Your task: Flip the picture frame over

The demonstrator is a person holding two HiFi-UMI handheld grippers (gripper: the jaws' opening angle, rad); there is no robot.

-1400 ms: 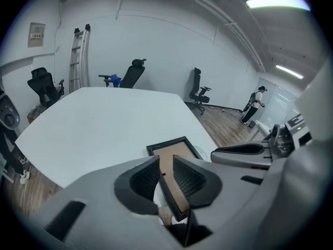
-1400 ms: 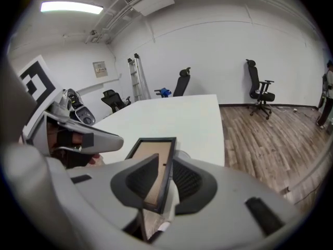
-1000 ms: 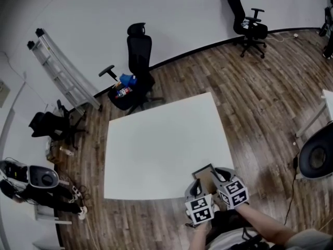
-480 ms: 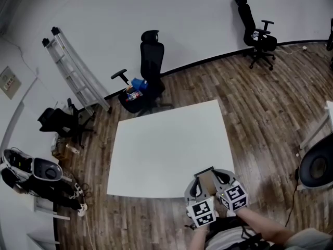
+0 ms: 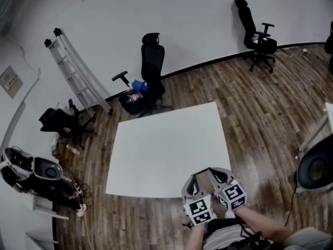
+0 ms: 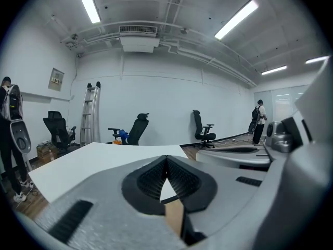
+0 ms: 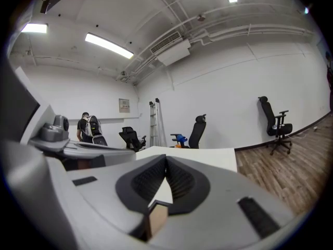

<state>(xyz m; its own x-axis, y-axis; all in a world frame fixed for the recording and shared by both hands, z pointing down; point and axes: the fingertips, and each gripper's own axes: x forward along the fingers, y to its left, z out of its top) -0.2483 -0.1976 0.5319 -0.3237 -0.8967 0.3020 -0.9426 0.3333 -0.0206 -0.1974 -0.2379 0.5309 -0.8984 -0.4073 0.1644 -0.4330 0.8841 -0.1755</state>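
1. Wood-plank floor (image 5: pixel 260 113) and white walls enclose a square white surface (image 5: pixel 161 150) that stands in the middle of the room.
2. Beyond the surface's far edge is a black office chair (image 5: pixel 151 77) with a blue item (image 5: pixel 138 85) beside its seat. A second office chair (image 5: pixel 255 33) stands by the far wall on the right.
3. A metal ladder (image 5: pixel 78 72) leans on the wall beyond the surface's far left corner. The small wall sign (image 5: pixel 10 81) to its left is too small to read.
4. The picture frame (image 5: pixel 207 180) is at the surface's near edge, toward the near right corner, caught between the two tools. A brown panel inside a dark rim faces up toward the head view. Whether it touches the surface cannot be told.
5. The left hand-held gripper (image 5: pixel 191 185) is clamped on the frame's left side. In its own view the ribbed pads meet at the tips with a brown edge pinched low between them.
6. The right hand-held gripper (image 5: pixel 222 178) is clamped on the frame's right side, with a brown corner wedged between its closed pads.
7. Each tool's marker cube (image 5: pixel 199 211) shows only black-and-white square patterns.
8. In the left gripper view a person (image 6: pixel 258 121) stands far off at the right.
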